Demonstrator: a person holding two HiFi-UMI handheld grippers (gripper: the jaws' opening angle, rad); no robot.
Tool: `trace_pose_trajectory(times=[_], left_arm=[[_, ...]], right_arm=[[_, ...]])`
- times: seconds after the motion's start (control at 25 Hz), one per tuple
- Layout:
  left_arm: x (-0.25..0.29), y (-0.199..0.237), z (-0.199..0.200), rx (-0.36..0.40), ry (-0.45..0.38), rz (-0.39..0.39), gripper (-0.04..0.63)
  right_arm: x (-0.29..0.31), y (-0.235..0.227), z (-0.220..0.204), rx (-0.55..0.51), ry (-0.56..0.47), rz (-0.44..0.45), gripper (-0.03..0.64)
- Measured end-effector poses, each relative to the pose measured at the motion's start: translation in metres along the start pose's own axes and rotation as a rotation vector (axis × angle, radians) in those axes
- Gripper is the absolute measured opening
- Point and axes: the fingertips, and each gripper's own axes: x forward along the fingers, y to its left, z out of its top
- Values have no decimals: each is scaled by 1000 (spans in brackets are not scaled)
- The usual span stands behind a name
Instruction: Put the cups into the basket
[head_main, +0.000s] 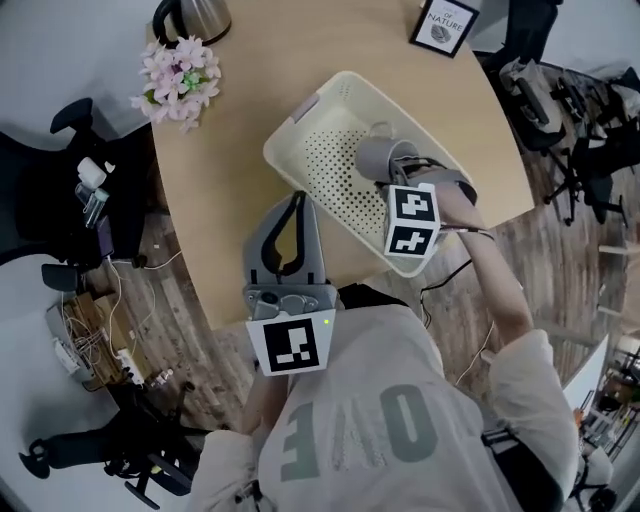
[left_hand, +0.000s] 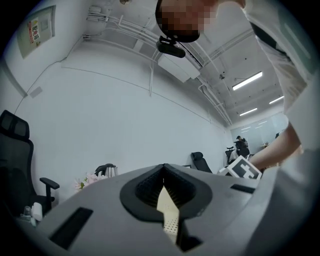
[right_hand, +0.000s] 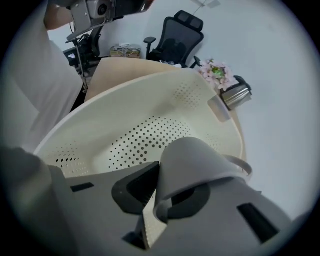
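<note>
One grey cup (head_main: 378, 155) shows from your head camera, caught in your right gripper (head_main: 395, 170) over the right-hand part of the cream basket (head_main: 300, 120). The basket lies slantwise on the wooden desk (head_main: 230, 150), near its near edge. Your left gripper (head_main: 297, 198) hangs just left of the basket's near corner, its fingers drawn together at the tips with nothing in them. At the far left corner of the desk you have a bunch of pink flowers (head_main: 180, 72) and a kettle (head_main: 195, 15), and a framed picture (head_main: 445, 25) at the far right.

Looking along your left gripper (left_hand: 164, 172), the jaws meet at their tips and hold nothing. Only a narrow strip of the perforated basket (left_hand: 167, 205) shows through the slit below them. The kettle (left_hand: 106, 171) and flowers (left_hand: 87, 181) stand beyond on the left, and your right gripper's marker cube (left_hand: 245, 169) sits to the right.

Looking along your right gripper (right_hand: 155, 195), the jaws are nearly closed and pinch the wall of the cup (right_hand: 192, 160) at its rim. The cup is tipped over, its mouth towards the gripper and its handle on the right. It sits inside the rim of the basket (right_hand: 150, 115), above the dotted floor. You cannot tell whether it touches that floor.
</note>
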Motion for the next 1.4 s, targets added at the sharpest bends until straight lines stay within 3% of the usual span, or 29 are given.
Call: trace_pose_trajectory(times=[0.08,0.44,1.0,1.4], left_arm=[[-5,3,-5,-13,14,13,9],[-20,14,-17,67,61,36,9],[-40,43,-33,60,89,125,9],[-42,48,-35,65,98,118,9]], right_arm=[[11,10,2,-61,19,39,35],[53,39,-12,-331,168,127,35],[74,49,-19,-433,248,221,37],[69,36,-10,-346,187,131,100]])
